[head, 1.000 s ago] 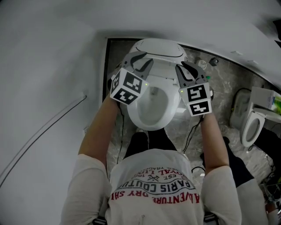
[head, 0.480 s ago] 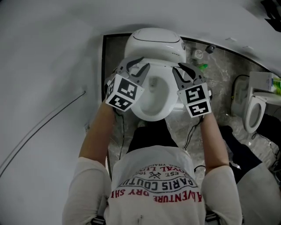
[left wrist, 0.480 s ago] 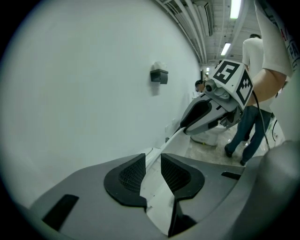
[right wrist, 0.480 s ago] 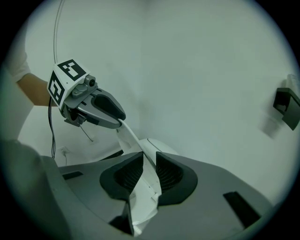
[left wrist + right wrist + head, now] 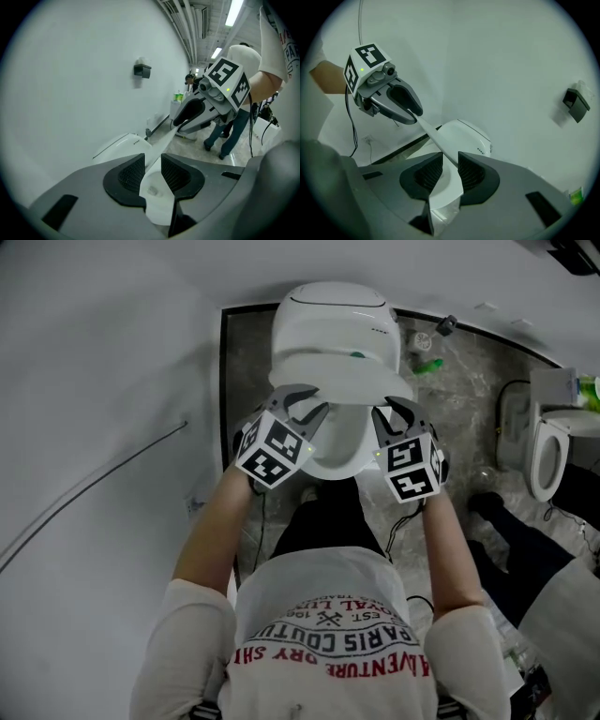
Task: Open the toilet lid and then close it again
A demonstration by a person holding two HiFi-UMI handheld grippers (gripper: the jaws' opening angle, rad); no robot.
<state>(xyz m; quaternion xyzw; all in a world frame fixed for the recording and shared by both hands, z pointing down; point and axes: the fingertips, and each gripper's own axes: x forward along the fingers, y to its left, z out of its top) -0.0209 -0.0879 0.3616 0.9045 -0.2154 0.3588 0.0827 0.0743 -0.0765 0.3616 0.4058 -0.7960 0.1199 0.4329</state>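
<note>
Toilet lid point(image 5: 337, 376) is being clamped at its front edge by the left gripper point(image 5: 300, 399) and right gripper point(image 5: 398, 413), hanging tilted above the bowl point(image 5: 335, 451); slipping pads could be letting it slam down.

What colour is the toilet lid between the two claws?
Plain white, no pattern. The smooth plastic toilet lid shows best in the head view.
</note>
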